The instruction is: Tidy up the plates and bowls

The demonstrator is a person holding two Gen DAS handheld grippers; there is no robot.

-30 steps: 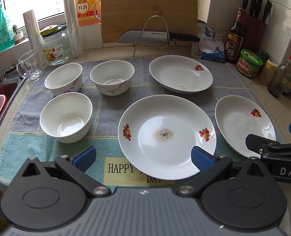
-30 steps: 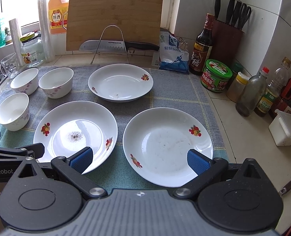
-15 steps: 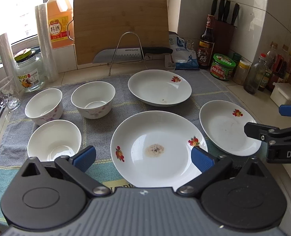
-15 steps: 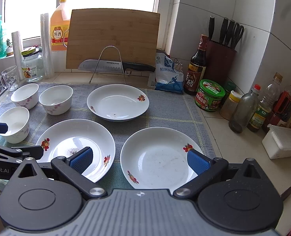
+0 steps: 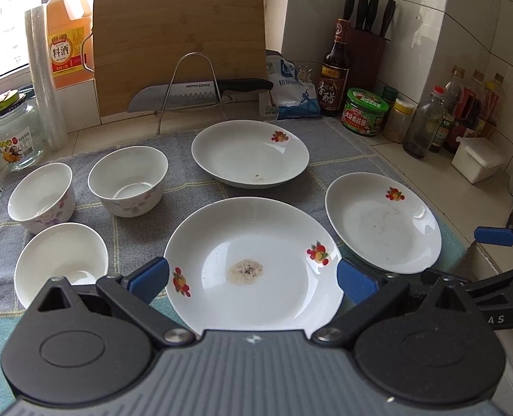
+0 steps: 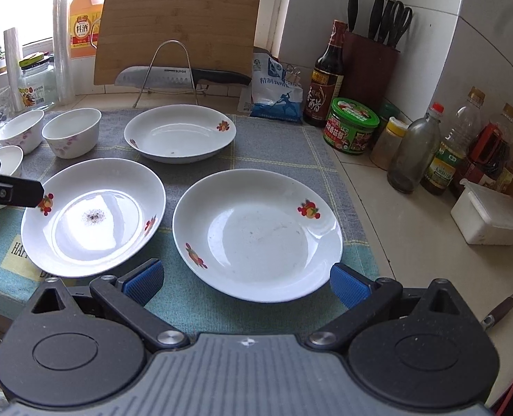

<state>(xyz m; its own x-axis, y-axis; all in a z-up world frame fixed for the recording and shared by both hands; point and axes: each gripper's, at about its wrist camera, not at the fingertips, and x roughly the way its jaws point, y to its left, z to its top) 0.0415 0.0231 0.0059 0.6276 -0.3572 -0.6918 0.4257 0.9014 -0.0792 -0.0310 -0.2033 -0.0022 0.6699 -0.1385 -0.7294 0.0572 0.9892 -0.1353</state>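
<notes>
The left gripper (image 5: 253, 279) and right gripper (image 6: 244, 282) are wide open, holding nothing. Each hangs over a plate (image 5: 256, 235), likely ready to grab.

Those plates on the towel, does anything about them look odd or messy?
Yes. The nearest plate, in front of the left claw, has a small patch of speckled residue in its middle. The plate on the right shows faint specks, and the far plate a tiny spot. None looks chipped or tilted.
</notes>
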